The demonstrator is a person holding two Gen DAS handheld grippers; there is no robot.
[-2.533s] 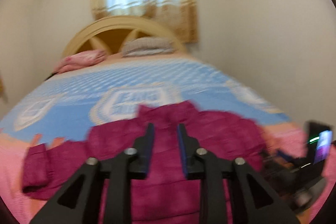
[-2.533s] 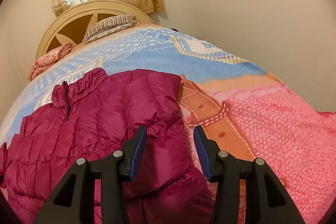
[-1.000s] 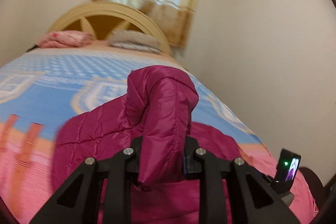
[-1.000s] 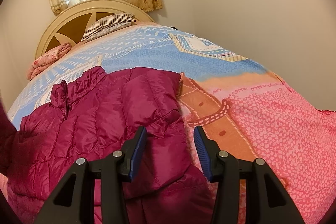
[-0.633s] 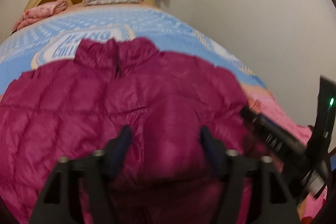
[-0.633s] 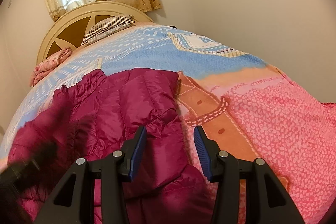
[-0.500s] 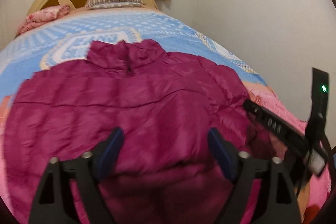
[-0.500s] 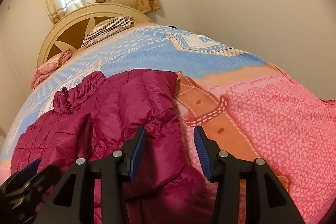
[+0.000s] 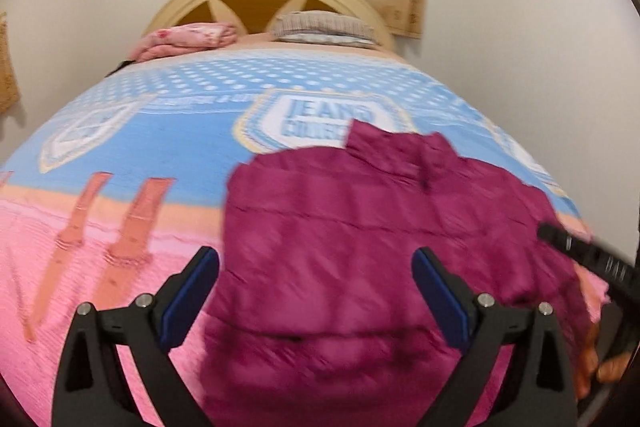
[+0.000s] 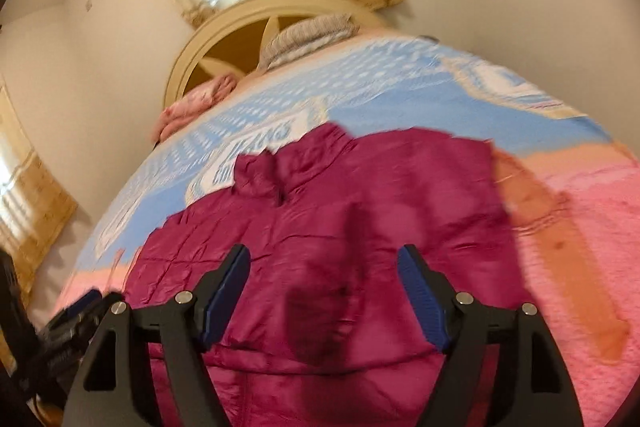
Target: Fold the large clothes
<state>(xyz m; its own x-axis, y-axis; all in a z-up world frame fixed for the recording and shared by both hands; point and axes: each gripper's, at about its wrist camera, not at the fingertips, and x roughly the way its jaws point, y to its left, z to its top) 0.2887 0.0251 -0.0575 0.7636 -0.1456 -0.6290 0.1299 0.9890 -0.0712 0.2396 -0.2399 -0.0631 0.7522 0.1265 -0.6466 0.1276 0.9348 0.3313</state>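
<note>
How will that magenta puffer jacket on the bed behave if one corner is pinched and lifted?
The puffer jacket looks quilted and puffy, so it is probably light for its bulk. It lies limp and creased on the bedspread, so the rest would likely sag and trail. Its shell has a sheen, so it may slip from a shallow pinch.

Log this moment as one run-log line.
stage: sleeve fold | left claw: opening, empty | right claw: opening, empty | jacket: on bed
</note>
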